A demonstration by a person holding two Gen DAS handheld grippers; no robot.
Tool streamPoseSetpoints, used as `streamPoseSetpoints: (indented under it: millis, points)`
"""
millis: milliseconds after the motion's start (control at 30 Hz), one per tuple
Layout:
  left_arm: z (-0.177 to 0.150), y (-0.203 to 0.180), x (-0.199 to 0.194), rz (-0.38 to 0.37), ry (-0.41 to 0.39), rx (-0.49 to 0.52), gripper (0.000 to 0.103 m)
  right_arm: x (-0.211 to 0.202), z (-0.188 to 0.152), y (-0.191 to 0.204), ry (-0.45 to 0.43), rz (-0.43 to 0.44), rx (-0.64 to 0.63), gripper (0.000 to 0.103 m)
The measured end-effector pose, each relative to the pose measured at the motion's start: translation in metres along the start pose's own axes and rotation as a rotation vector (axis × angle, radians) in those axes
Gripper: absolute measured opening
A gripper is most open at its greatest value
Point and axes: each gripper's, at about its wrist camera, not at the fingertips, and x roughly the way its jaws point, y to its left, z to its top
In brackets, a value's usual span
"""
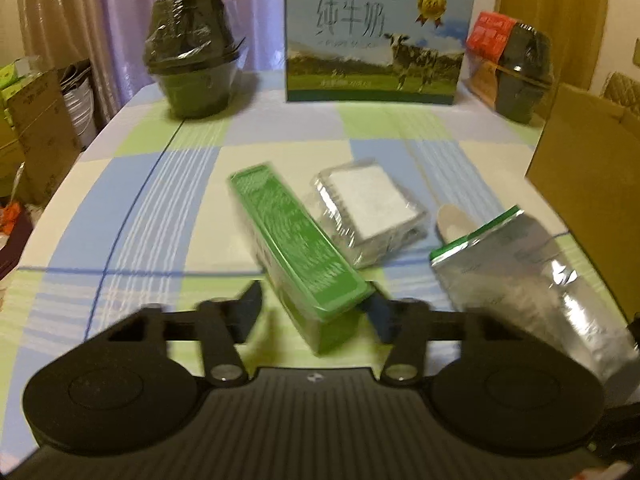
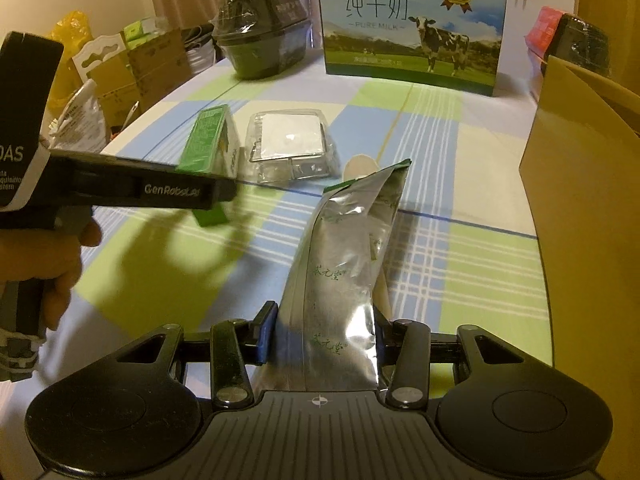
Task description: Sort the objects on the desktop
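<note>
We hold the left gripper (image 1: 318,310) closed around the near end of a green box (image 1: 296,248), low and central in the left wrist view; the box tilts up off the cloth. In the right wrist view our right gripper (image 2: 322,336) clamps the lower part of a silver foil pouch (image 2: 344,276) at bottom centre, its green-edged top pointing away.

The checked tablecloth (image 2: 420,128) of blue, green and cream covers the table. A clear plastic pack (image 2: 290,148) lies mid-frame, just beside the green box. Along the far edge we see, left to right, a dark wrapped tub (image 2: 262,44), a milk carton case (image 2: 412,24) and a second dark tub (image 2: 584,46). A brown cardboard box (image 2: 580,184) fills the right edge.

A pale flat object (image 2: 360,166) behind the pouch is mostly hidden. Motion blurs the left wrist view.
</note>
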Motion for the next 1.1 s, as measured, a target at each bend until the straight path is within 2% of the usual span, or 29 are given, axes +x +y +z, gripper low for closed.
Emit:
streamPoseSetpoints:
  millis: [33,167,367,600,667,700,733,767,800,833,933,1100]
  points:
    - [-0.003,0.000,-0.004,0.008,0.008,0.002,0.030,-0.002,-0.002,0.001,0.000,0.002,0.000,0.042]
    - [-0.019,-0.001,-0.028,0.009,0.032,-0.002,0.025,-0.019,-0.013,0.007,-0.008,0.009,0.001,0.041]
    - [-0.059,-0.022,-0.090,-0.015,0.030,0.022,0.024,-0.060,-0.042,0.013,-0.012,0.019,0.042,0.040]
    - [-0.115,-0.047,-0.145,-0.079,0.063,0.071,0.025,-0.105,-0.089,0.015,0.032,0.018,0.057,0.040]
    - [-0.122,-0.049,-0.155,-0.092,0.067,0.076,0.035,-0.111,-0.097,0.013,0.051,0.022,0.070,0.040]
    - [-0.124,-0.050,-0.158,-0.096,0.070,0.076,0.046,-0.114,-0.099,0.012,0.055,0.022,0.074,0.042]
    - [-0.126,-0.050,-0.162,-0.102,0.070,0.080,0.050,-0.117,-0.099,0.012,0.057,0.017,0.077,0.049]
    - [-0.126,-0.050,-0.163,-0.101,0.069,0.081,0.051,-0.119,-0.098,0.011,0.055,0.012,0.081,0.053]
    - [-0.125,-0.049,-0.164,-0.097,0.069,0.079,0.051,-0.120,-0.096,0.011,0.051,0.008,0.087,0.063]
    - [-0.123,-0.048,-0.164,-0.096,0.069,0.077,0.051,-0.121,-0.094,0.009,0.048,0.010,0.096,0.067]
    - [-0.115,-0.045,-0.163,-0.090,0.065,0.070,0.056,-0.115,-0.084,0.006,0.060,0.022,0.122,0.070]
    - [-0.097,-0.043,-0.147,-0.096,0.097,0.060,0.062,-0.090,-0.070,0.005,0.161,0.025,0.140,0.071]
